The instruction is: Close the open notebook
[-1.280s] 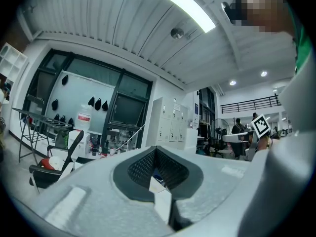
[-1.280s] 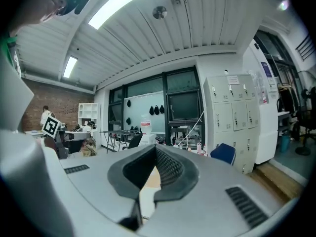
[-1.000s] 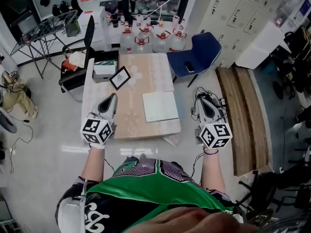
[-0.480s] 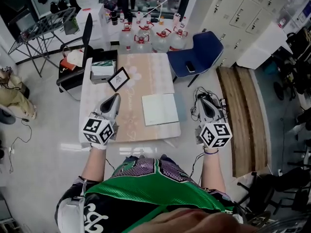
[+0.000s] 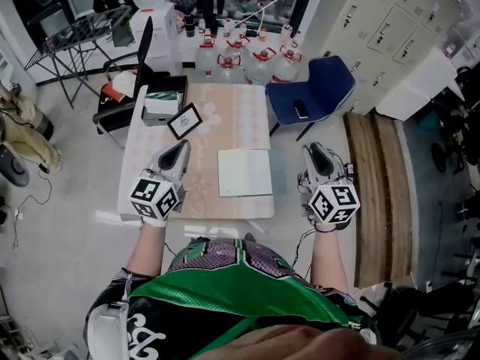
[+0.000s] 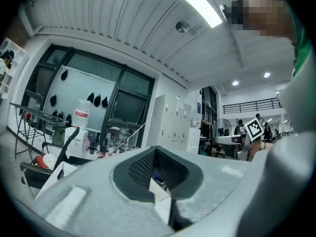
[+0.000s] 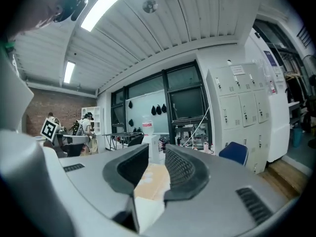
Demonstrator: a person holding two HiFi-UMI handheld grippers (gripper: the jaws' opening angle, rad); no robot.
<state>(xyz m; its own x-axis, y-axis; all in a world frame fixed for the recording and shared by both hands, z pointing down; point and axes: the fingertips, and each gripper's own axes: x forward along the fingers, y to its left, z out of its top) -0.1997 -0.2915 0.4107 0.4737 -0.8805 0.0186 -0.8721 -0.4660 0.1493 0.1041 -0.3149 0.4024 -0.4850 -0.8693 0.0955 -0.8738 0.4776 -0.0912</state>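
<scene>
Notebook: lying flat on the near half of the worktop, out toward its 5 o'clock corner, showing a pale face. Hinge side too small to tell from up here.
Left gripper: hovering over the worktop at the notebook's 9 o'clock, near but not touching. Jaws pressed together, holding nothing.
Right gripper: hanging just off the worktop's edge at the notebook's 3 o'clock. Jaws just been opening, now standing apart with nothing between them.
Step in hand: probably closing in on the notebook from both sides.
Doing it well: guessing here, but sliding the spread jaws in low under the loose cover edge, then folding it over slowly. Meanwhile pinning the other half with the closed jaws to stop it skating.
Around: picture frame sitting at the notebook's 11 o'clock, box beyond that, water jugs at 12 o'clock past the far edge, blue chair at 1 o'clock.
In the way: nothing sitting between either gripper and the notebook. Only minding the worktop's near edge, running close to the notebook.
</scene>
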